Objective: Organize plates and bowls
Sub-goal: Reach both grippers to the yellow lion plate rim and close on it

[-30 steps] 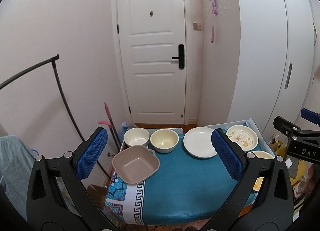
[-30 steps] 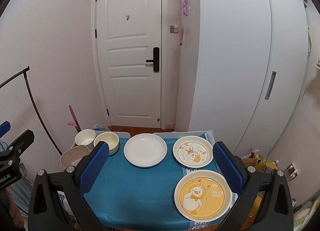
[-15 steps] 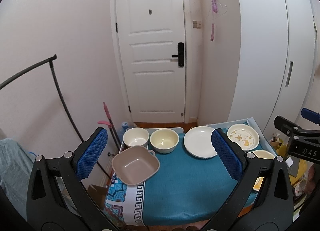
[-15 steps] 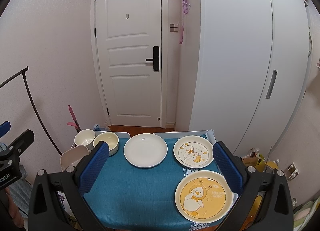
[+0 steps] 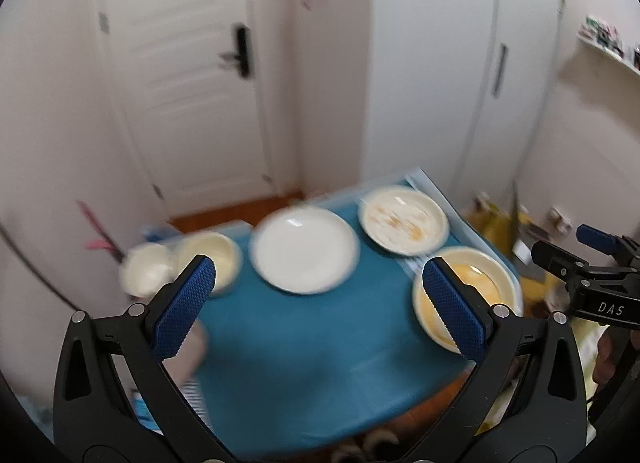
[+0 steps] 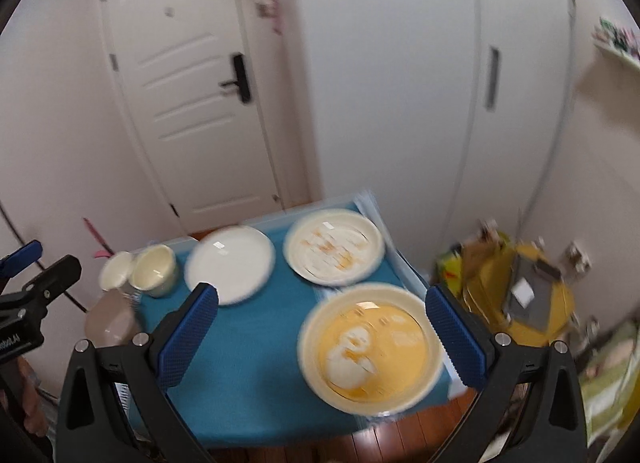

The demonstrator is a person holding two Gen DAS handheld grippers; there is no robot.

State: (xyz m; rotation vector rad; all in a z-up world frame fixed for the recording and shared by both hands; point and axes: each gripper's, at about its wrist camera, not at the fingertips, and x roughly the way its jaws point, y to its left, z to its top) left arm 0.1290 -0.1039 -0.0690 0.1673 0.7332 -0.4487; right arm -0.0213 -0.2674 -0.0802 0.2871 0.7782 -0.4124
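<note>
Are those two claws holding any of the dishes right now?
No. The left claw and right claw both stand wide open above the table, empty.

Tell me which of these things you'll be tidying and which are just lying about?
For the job: plain white plate, two duck plates, cream bowl, white bowl, tan square bowl, all on the blue-covered table.

Just lying about: yellow clutter on the floor, pink-handled thing by the door.

Teal tablecloth (image 6: pixel 248 375) — yellow duck plate (image 6: pixel 370 347)
</note>
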